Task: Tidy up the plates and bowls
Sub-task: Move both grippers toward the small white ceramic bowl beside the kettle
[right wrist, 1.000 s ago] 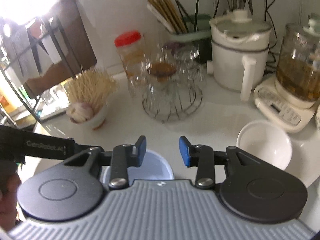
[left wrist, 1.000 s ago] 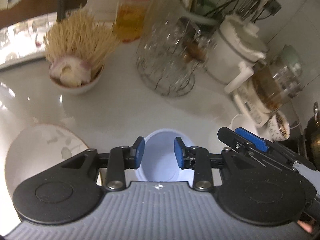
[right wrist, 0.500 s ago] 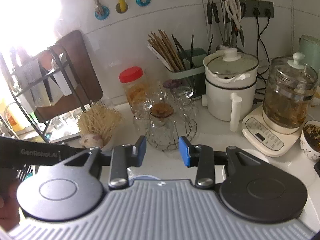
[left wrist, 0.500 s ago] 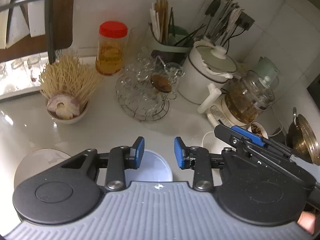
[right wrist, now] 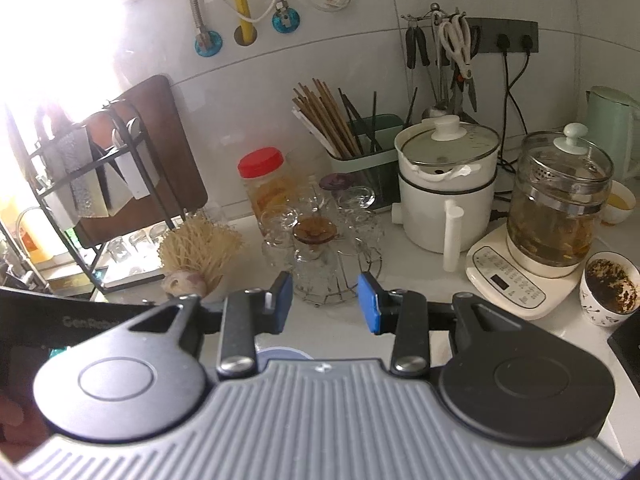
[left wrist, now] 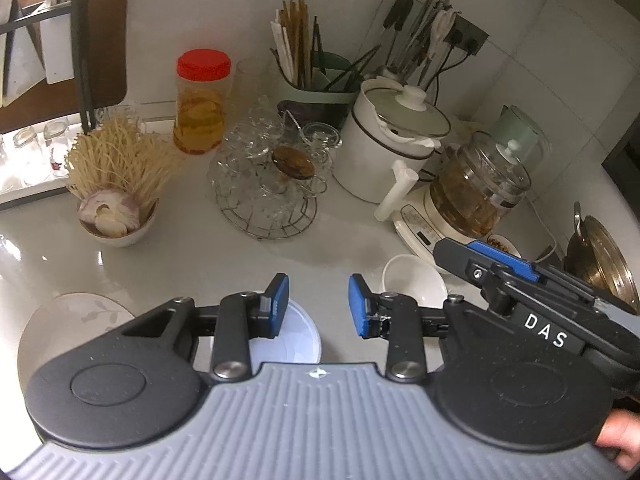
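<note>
"DAS" – right gripper (left wrist: pixel 496 258) body; "GenRob…" – left gripper (right wrist: pixel 80 322) body.

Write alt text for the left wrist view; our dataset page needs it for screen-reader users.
The open, empty left gripper hangs above a pale counter, over a small white-blue bowl, with a leaf-patterned plate to its left and a white bowl to its right. The right gripper enters from the right. Behind stand glassware, pots and jars.

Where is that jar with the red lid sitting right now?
The jar with the red lid stands at the back of the counter near the wall, between the bowl of noodles and the wire rack of glasses.
</note>
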A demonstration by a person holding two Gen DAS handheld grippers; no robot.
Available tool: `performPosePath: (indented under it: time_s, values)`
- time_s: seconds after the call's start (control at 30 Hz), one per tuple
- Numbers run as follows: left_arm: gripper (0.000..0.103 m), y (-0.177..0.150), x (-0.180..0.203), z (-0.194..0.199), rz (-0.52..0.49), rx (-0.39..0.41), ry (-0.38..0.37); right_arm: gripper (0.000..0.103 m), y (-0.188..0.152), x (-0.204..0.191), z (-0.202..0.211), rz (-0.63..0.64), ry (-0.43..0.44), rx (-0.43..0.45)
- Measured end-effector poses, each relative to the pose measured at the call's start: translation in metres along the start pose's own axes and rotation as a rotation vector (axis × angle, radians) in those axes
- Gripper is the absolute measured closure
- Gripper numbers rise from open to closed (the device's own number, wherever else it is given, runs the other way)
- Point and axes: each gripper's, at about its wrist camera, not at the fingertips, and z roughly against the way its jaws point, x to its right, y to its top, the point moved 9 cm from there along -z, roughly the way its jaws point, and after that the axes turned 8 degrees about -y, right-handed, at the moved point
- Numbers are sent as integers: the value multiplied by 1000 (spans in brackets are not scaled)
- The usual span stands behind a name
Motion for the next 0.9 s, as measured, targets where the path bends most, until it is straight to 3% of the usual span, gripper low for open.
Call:
performPosePath:
  time_s: [0.53,0.9]
  values:
    - [62,-8,41,-34,-55,-36,-14,64,-13,52,-1,-46,-39,-10]
    - [60,-5,73,-72,-77,-83,-54,64,-31,105,-7,-83,-117,-57]
